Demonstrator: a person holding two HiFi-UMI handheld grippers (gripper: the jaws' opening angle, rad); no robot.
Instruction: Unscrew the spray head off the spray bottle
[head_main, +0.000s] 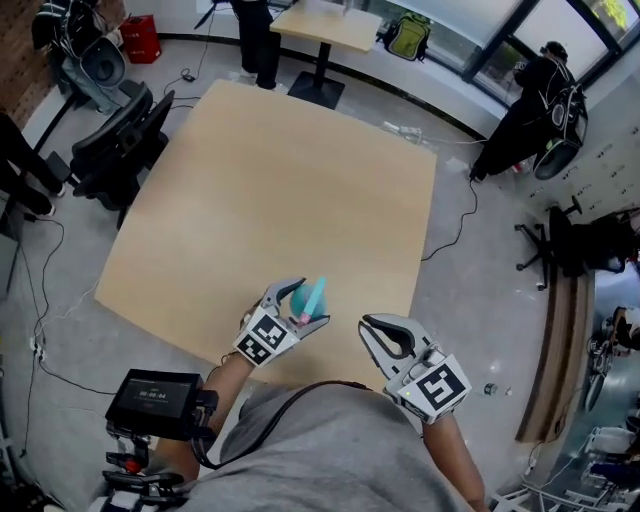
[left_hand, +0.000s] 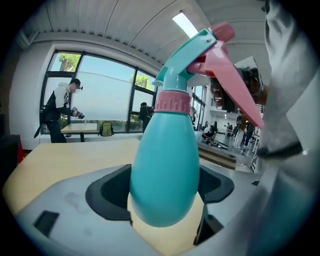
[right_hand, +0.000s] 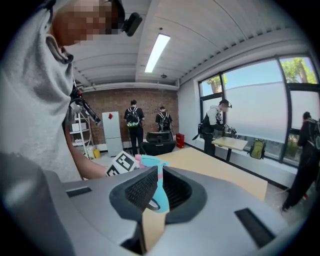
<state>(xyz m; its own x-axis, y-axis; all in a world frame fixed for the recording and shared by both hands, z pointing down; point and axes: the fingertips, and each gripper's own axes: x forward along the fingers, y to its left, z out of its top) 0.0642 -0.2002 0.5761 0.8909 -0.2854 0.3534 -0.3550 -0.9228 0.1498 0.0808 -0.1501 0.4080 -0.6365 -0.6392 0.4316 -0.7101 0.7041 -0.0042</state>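
Note:
A teal spray bottle (head_main: 316, 292) with a pink collar (left_hand: 172, 102), a teal spray head (left_hand: 192, 55) and a pink trigger (left_hand: 235, 85) stands near the front edge of the tan table (head_main: 260, 180). My left gripper (head_main: 311, 304) is shut on its rounded body (left_hand: 165, 170), one pad against each side, well below the collar. My right gripper (head_main: 366, 323) is shut and empty, a short way to the right of the bottle at the table's front edge. In the right gripper view the bottle (right_hand: 159, 187) shows just past the shut jaws.
Black office chairs (head_main: 120, 140) stand left of the table. A smaller table (head_main: 325, 25) is at the back, and a person in black (head_main: 530, 110) stands at the far right. Cables lie on the floor. A black device (head_main: 155, 400) sits on the left forearm.

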